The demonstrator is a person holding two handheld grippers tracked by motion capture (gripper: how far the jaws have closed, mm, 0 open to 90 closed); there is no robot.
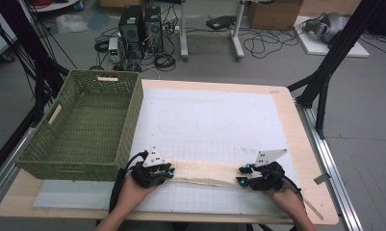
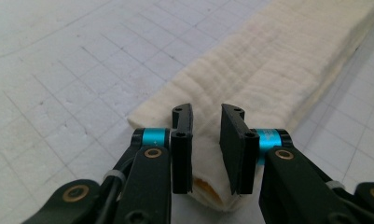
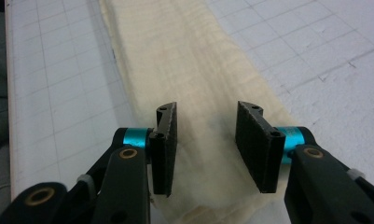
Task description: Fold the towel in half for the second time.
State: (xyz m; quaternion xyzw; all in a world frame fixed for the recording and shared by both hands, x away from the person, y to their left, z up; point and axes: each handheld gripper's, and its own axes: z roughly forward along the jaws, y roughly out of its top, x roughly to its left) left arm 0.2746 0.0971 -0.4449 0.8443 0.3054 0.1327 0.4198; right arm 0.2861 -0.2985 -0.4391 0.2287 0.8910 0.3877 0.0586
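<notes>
Currently your left gripper [image 1: 167, 172] and right gripper [image 1: 242, 176] sit at the two ends of a long folded cream cloth [image 1: 205, 172], which lies flat across the near part of the tabletop [image 1: 296, 130] on the white gridded mat [image 1: 210, 120]. In the left gripper view your left gripper [image 2: 206, 140] has its fingers [image 2: 182, 144] released: they straddle the rolled end of the cloth [image 2: 268, 65] with a visible gap on each side, pads not pressing. In the right gripper view your right gripper [image 3: 207, 140] is likewise released, fingers [image 3: 257, 144] spread wider over the cloth [image 3: 194, 60], which runs away from them along the mat; cloth lies between them, ungripped. Both of your hands rest low at the near edge. The green woven basket [image 1: 87, 125] stands at the far left of the tabletop, just beside your left gripper and apart from the cloth
</notes>
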